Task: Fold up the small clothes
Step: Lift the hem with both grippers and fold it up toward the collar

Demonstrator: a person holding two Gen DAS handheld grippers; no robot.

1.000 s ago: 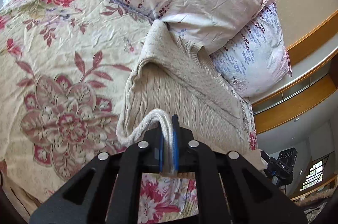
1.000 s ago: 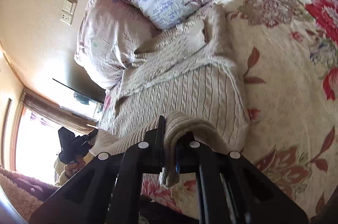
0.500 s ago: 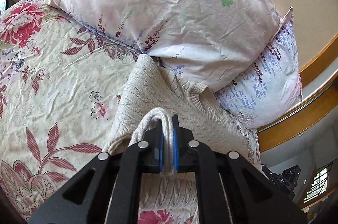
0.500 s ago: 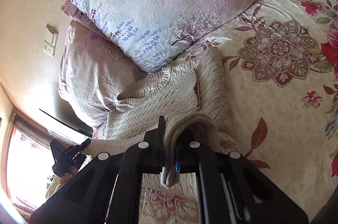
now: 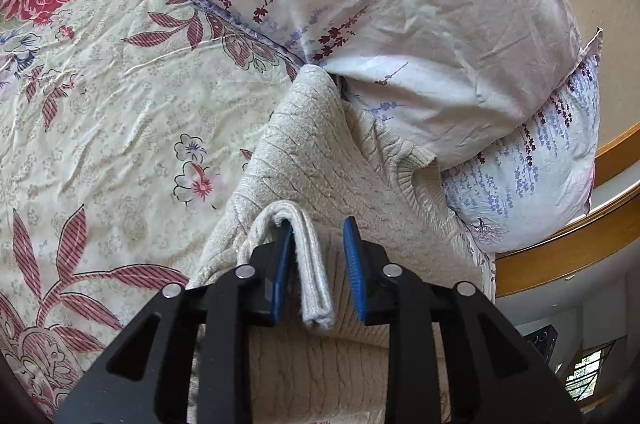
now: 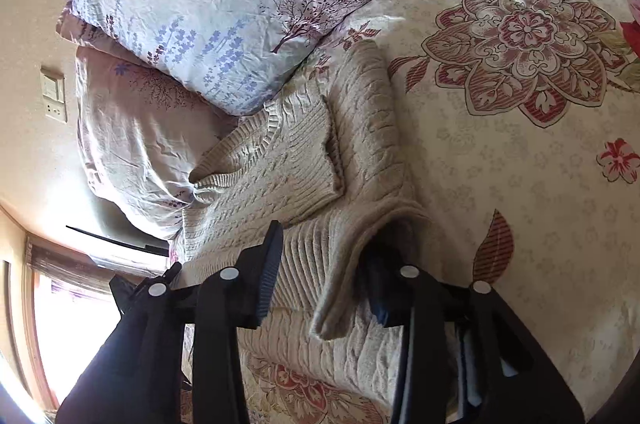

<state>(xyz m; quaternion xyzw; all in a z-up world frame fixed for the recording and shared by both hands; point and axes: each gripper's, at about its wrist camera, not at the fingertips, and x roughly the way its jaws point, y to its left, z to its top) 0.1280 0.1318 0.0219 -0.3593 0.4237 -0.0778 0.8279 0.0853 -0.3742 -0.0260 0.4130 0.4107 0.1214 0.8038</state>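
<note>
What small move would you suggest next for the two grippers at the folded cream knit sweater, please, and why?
Probably draw both back: the left gripper and right gripper are opening, the cream cable-knit sweater lies folded over itself, and its hem hangs loose between the blue pads.

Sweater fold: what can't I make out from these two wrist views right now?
- Left wrist view: the sweater's bottom fold is hidden behind the opening left gripper.
- Right wrist view: the pad of the opening right gripper is hidden under the draped hem.
- Both views: the sweater's far edge is tucked under the pillows.
</note>
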